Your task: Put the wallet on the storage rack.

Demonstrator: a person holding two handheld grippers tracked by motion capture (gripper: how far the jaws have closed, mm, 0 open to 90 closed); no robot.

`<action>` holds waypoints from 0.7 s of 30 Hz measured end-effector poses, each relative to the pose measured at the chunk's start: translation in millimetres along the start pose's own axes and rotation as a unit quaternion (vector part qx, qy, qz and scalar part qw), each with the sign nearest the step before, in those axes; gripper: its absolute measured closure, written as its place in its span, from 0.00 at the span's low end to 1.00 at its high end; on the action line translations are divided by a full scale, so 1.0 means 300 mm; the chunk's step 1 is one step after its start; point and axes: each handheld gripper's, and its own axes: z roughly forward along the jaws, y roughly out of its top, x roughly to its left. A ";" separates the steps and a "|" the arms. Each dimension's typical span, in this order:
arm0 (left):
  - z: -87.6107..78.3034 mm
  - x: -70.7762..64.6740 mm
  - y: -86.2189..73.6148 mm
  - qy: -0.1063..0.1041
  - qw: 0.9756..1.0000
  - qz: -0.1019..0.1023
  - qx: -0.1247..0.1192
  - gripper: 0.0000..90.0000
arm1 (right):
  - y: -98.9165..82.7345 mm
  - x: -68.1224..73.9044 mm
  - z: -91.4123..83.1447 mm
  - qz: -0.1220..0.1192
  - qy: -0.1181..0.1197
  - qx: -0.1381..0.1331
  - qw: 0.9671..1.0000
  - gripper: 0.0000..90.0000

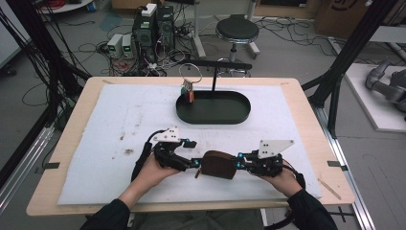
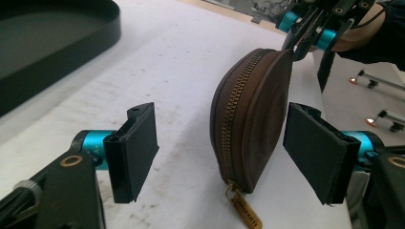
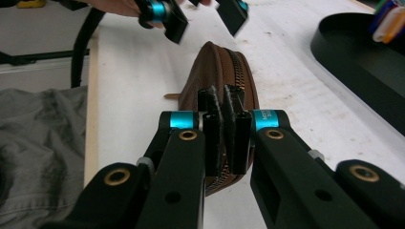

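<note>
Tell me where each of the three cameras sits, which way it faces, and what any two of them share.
High view: above the person's side of the table, looking forward and down; both forearms, the left gripper and right gripper show.
Left gripper view: rides on the left gripper, looking along open jaws at the brown zip pouch standing on edge.
Right gripper view: rides on the right gripper, its jaws shut on the pouch's rim.
Shared: both gripper views show the pouch, the black tray and the opposite gripper.

Black oval tray (image 1: 213,114) sits upper middle on the tabletop (image 1: 72,120), round stool (image 1: 237,29) and computer towers (image 1: 153,26) along the top.
</note>
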 end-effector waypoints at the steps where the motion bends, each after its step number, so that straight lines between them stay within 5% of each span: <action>1: 0.011 0.001 0.002 -0.007 1.000 -0.001 0.004 0.30 | 0.000 0.001 0.000 -0.002 0.005 -0.001 1.000 0.98; 6: 0.070 -0.005 0.002 -0.035 0.999 0.014 0.026 0.36 | -0.002 0.001 -0.002 -0.007 0.024 -0.003 1.000 0.98; 9: 0.094 -0.005 0.000 -0.053 0.998 0.022 0.041 0.50 | -0.002 0.001 -0.002 -0.007 0.027 -0.003 1.000 0.98; 14: 0.087 -0.011 0.001 -0.054 0.997 0.040 0.049 0.64 | -0.002 -0.002 -0.008 -0.005 0.023 -0.006 1.000 0.93; 16: 0.084 -0.010 0.001 -0.057 0.996 0.039 0.048 0.67 | -0.003 -0.006 -0.012 -0.002 0.021 -0.011 1.000 0.80; 21: 0.071 -0.014 0.005 -0.064 0.997 0.043 0.032 0.75 | -0.011 -0.018 -0.024 0.020 0.012 -0.016 1.000 0.66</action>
